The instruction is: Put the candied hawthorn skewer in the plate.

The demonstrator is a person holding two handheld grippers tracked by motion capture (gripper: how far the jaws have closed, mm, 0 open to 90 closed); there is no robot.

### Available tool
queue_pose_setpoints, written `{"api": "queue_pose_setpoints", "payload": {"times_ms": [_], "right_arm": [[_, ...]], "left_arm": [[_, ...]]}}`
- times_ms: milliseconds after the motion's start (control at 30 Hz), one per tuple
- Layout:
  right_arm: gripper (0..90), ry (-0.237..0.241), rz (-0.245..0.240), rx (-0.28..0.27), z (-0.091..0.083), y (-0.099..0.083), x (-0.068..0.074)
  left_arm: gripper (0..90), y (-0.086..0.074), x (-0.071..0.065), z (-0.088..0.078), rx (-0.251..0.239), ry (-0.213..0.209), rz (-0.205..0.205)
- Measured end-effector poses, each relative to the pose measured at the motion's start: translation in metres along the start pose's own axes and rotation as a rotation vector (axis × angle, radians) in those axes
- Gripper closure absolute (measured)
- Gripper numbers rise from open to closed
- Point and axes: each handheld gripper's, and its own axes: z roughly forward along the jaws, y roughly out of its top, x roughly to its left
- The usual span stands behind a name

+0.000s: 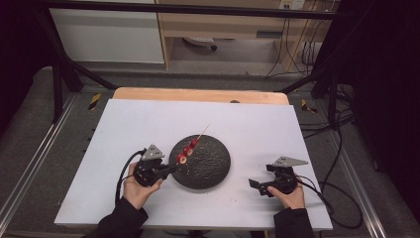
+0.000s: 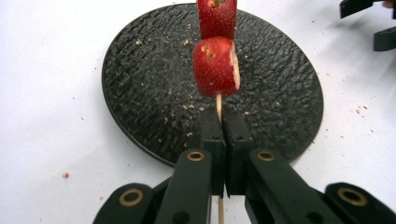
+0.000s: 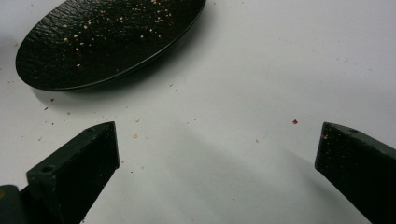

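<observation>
Black hand-held gripper [image 1: 174, 167], grey 3-cornered plate, dark sleeves [image 1: 121, 220]

A lab-style recording room: a white surface [image 1: 148, 124] sits inside a black metal frame [image 1: 64, 64], with bundled cables [image 1: 297, 49] hanging behind the far edge, grey carpet, and plain wooden shelving [image 1: 223, 29] beyond.

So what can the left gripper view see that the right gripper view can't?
Left gripper view: red fruit pieces on a thin wooden skewer, which the left gripper pinches with shut fingers above the plate; the other gripper's black parts peek in at the top right corner.

Right gripper view: the right gripper with its fingers wide apart and nothing between them, over the white table.

Both: the black textured plate, crumbs, and the white table.
</observation>
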Motion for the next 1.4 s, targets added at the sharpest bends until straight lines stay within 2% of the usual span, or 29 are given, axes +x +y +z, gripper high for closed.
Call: {"api": "queue_pose_setpoints", "payload": {"times_ms": [233, 400, 833, 1067, 1233, 1400], "right_arm": [[0.7, -0.003, 0.007, -0.004, -0.003, -0.001, -0.001], [0.7, -0.001, 0.018, -0.012, -0.004, -0.001, -0.001], [0.7, 0.005, 0.017, -0.013, -0.005, -0.002, -0.002], [0.7, 0.005, 0.016, -0.011, -0.004, -0.003, -0.002], [0.7, 0.005, 0.013, -0.006, -0.003, -0.003, -0.001], [0.7, 0.003, 0.011, -0.008, -0.004, -0.003, -0.002]], "left_arm": [[88.3, 0.009, 0.002, 0.016, 0.048, 0.013, -0.009], [88.2, 0.01, 0.001, 0.027, 0.103, 0.018, -0.012], [88.2, 0.01, -0.006, 0.052, 0.205, 0.044, -0.004], [87.9, 0.012, -0.009, 0.058, 0.225, 0.052, 0.004], [87.2, 0.011, -0.009, 0.058, 0.22, 0.055, 0.013], [76.1, 0.011, -0.008, 0.051, 0.171, 0.054, 0.023]]}}
